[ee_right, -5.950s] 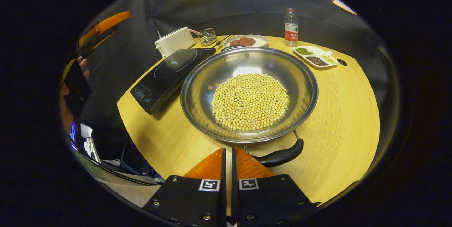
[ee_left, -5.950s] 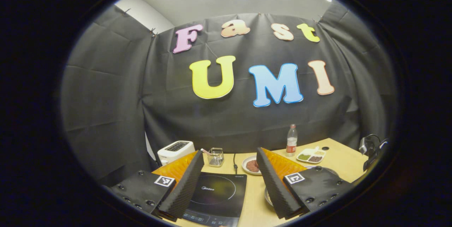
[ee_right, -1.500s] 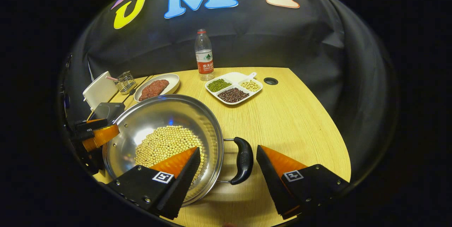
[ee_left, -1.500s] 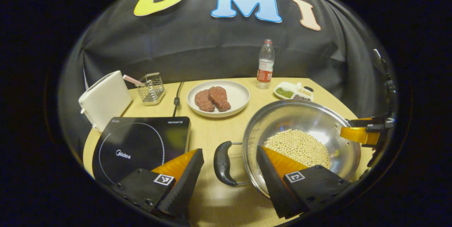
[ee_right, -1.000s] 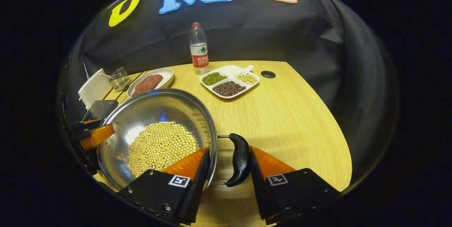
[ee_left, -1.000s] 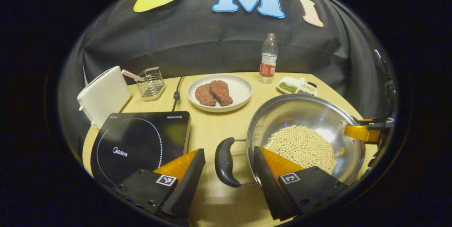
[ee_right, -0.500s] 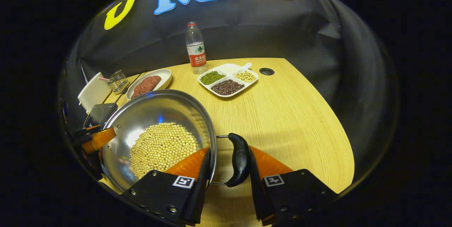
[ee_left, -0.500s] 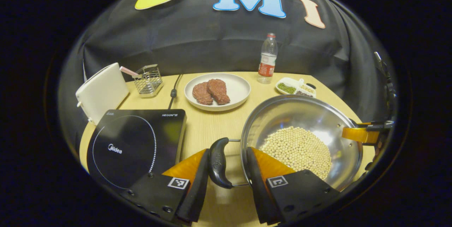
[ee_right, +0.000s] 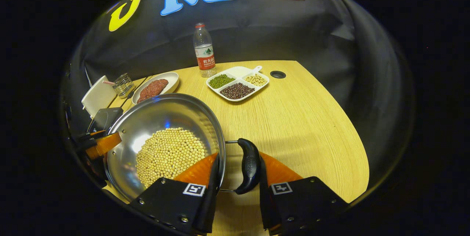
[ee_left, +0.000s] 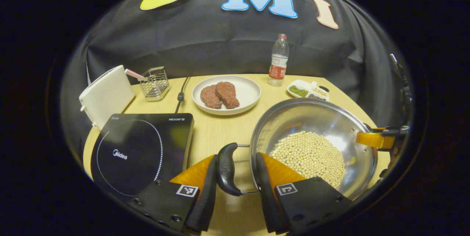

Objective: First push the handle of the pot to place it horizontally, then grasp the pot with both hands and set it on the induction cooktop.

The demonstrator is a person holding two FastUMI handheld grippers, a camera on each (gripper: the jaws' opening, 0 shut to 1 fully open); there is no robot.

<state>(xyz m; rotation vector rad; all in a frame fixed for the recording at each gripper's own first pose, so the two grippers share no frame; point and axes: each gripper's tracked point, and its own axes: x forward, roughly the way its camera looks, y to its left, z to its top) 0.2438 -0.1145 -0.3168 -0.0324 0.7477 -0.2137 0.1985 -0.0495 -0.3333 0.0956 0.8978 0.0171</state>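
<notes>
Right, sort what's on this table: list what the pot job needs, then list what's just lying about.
Belongs to the job:
pot with the beans
left handle
right handle
induction cooktop
left gripper
right gripper

Just lying about:
toaster
wire basket
plate of meat
water bottle
divided dish

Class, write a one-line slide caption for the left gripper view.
Left gripper closes around the pot's black handle, beside the induction cooktop.
</notes>
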